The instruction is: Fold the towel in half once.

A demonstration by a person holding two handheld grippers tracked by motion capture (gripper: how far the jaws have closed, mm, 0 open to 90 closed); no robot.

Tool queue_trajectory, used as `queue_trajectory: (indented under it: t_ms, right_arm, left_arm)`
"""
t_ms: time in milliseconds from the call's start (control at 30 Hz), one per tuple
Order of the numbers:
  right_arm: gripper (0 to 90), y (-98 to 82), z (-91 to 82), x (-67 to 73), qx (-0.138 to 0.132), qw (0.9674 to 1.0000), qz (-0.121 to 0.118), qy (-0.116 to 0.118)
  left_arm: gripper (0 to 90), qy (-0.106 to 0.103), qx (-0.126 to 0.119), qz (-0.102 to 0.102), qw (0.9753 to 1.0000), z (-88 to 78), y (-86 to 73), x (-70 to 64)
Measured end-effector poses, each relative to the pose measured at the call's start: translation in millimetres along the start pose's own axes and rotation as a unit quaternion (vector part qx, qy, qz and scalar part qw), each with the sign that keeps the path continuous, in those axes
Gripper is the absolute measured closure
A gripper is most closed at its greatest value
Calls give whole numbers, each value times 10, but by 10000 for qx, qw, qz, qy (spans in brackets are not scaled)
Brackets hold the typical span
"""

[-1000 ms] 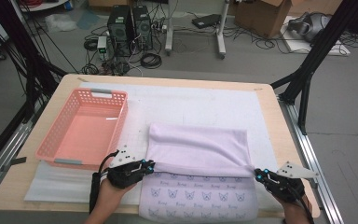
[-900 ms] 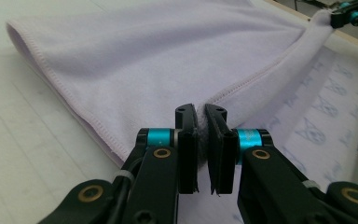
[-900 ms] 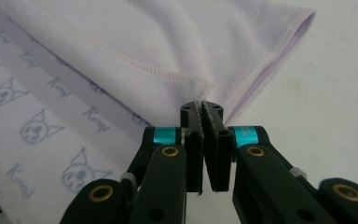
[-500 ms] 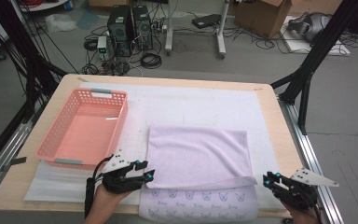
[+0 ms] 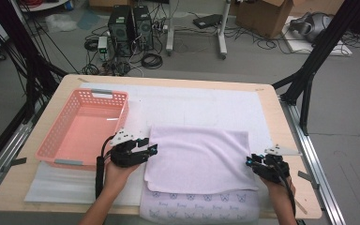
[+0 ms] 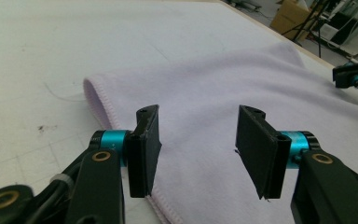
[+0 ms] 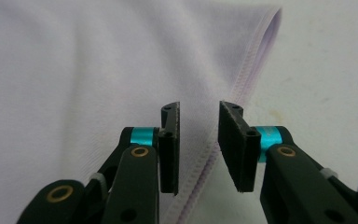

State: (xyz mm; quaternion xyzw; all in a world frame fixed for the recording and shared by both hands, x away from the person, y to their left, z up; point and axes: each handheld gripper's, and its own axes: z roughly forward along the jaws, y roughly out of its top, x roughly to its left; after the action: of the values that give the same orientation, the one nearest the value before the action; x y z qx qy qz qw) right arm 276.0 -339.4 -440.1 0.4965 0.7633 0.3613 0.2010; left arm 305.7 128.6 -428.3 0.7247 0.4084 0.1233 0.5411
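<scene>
A lavender towel (image 5: 199,157) lies folded on the white mat, its butterfly-printed layer (image 5: 201,206) showing at the near edge. My left gripper (image 5: 151,149) is at the towel's left edge. In the left gripper view its jaws (image 6: 198,149) stand open over the towel (image 6: 223,88), having just been opening, and nothing is pinched between them. My right gripper (image 5: 249,161) is at the towel's right edge. Its jaws (image 7: 199,144) have also just been opening and stand a little apart above the stitched hem (image 7: 242,79), gripping nothing.
An empty pink basket (image 5: 68,162) stands left of the towel, close to my left hand. The white mat (image 5: 192,101) covers the table behind the towel. The other gripper (image 6: 354,74) shows far off in the left gripper view. The table's right edge (image 5: 286,126) is near my right hand.
Both grippers have opened and let go of the towel's folded-over layer, which now lies flat. Both hands have shifted farther up along the towel's sides.
</scene>
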Motion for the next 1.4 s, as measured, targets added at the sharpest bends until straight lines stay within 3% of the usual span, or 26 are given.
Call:
queue_trajectory:
  t_ms: [100, 167, 200, 367, 533, 767, 833, 967, 1033, 1167, 1267, 1333, 1400]
  right_arm:
    - [741, -15, 52, -5, 105, 9999, -1, -85]
    - [753, 3, 1, 12, 305, 9983, -86, -488]
    - [753, -6, -21, 11, 337, 9980, -64, -535]
    - [688, -66, -107, -68, 41, 9993, 138, -339]
    - [628, -84, -214, -194, -314, 9979, 364, -426]
    - [587, -92, -218, -289, -402, 9969, 504, -450]
    - [548, -65, -197, -285, -438, 9971, 491, -383]
    - [464, 29, -98, -270, -415, 9976, 490, -266]
    - [432, 118, -3, -270, -314, 9986, 396, -162]
    - [401, 314, 216, -277, -133, 9995, 196, -189]
    - [423, 433, 358, -311, -100, 9995, 243, -201]
    - [467, 482, 437, -334, -17, 9992, 346, -177]
    - [525, 503, 521, -357, 226, 9986, 258, -408]
  left_arm:
    - [482, 10, 51, 20, 10000, -11, -29, 4]
    - [470, 31, 82, 75, 9999, -14, -43, 2]
    - [461, 42, 89, 85, 9999, -9, -47, 1]
    - [437, 85, 207, 192, 9996, 24, -58, 13]
    - [406, 67, 166, 169, 9997, 38, -56, 45]
    - [400, 45, 149, 269, 9995, 133, 2, 70]
    - [424, 8, 396, 277, 9988, 197, 52, 101]
    - [413, 115, 381, 214, 9990, 307, 168, 172]
    - [403, 254, 409, 234, 9986, 357, 229, 205]
    - [385, 547, 473, 179, 9972, 467, 320, 283]
    - [381, 677, 457, 150, 9965, 553, 334, 311]
    - [381, 786, 580, 178, 9951, 605, 312, 328]
    - [381, 803, 663, 124, 9945, 650, 293, 343]
